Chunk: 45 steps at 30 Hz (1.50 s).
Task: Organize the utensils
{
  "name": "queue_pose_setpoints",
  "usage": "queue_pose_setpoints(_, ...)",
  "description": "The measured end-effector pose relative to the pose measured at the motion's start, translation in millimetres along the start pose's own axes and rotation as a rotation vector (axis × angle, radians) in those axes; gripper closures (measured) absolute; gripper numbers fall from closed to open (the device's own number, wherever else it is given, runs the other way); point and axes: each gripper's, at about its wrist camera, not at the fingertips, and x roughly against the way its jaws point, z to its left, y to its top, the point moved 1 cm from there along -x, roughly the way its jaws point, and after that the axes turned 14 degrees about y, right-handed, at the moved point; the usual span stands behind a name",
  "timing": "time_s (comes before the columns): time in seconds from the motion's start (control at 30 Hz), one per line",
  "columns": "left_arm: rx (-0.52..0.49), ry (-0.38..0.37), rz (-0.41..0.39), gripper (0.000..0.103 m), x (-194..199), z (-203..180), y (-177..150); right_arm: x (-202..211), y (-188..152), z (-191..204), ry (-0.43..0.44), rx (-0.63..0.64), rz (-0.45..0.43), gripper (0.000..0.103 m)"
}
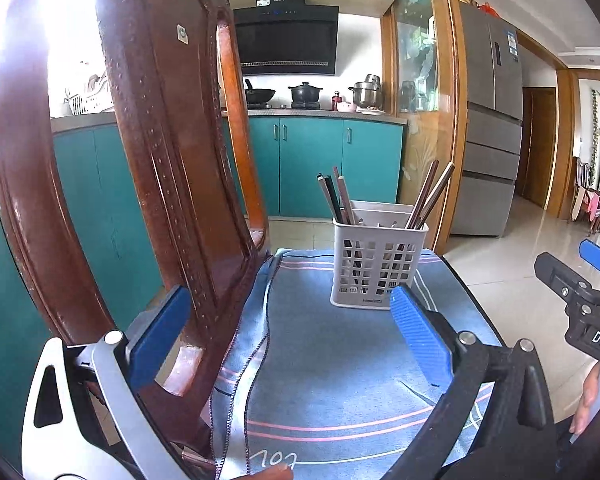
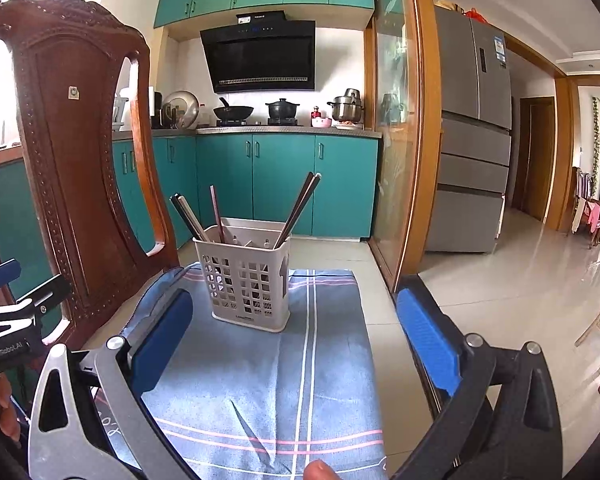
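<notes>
A white slotted utensil basket [image 1: 380,264] [image 2: 248,284] stands upright on a blue striped cloth [image 1: 320,368] [image 2: 324,360] spread over a chair seat. Dark chopsticks [image 1: 334,200] [image 2: 188,216] lean left in one compartment. Brown chopsticks [image 1: 432,196] [image 2: 300,208] lean right in another. My left gripper [image 1: 290,294] is open just short of the basket, with nothing between its blue pads. My right gripper [image 2: 296,296] is open too, also short of the basket and holding nothing.
The carved wooden chair back [image 1: 160,160] [image 2: 72,160] rises close on the left. Tiled floor [image 2: 500,300] drops away right of the seat. Teal cabinets [image 2: 284,184], a stove with pots and a grey fridge [image 2: 472,140] stand beyond.
</notes>
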Motion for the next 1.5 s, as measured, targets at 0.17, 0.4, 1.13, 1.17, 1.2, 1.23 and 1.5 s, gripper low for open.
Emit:
queue_pose_setpoints(0.17, -0.031, 0.013, -0.008, 0.004, 3, -9, -2, 2, -1, -2, -0.003, -0.003, 0.0, 0.003)
queue_pose_setpoints(0.4, -0.041, 0.017, -0.005, 0.004, 5, -15, -3, 5, -3, -4, -0.004, -0.013, -0.001, 0.003)
queue_pose_setpoints(1.13, -0.068, 0.03, -0.028, 0.004, 8, -23, -6, 6, -6, -3, -0.009, -0.003, 0.008, 0.003)
queue_pose_setpoints(1.17, -0.069, 0.028, -0.028, 0.004, 8, -23, -6, 6, -6, -3, -0.009, -0.002, 0.01, 0.003)
queue_pose_setpoints(1.2, -0.069, 0.027, -0.029, 0.004, 8, -23, -6, 6, -7, -3, -0.009, -0.002, 0.011, 0.003)
queue_pose_setpoints(1.23, -0.069, 0.026, -0.031, 0.004, 8, -23, -6, 6, -7, -3, -0.01, -0.002, 0.013, 0.003)
queue_pose_setpoints(1.5, -0.074, 0.037, -0.039, 0.004, 9, -24, -8, 3, -7, -3, -0.015, 0.002, 0.02, 0.003)
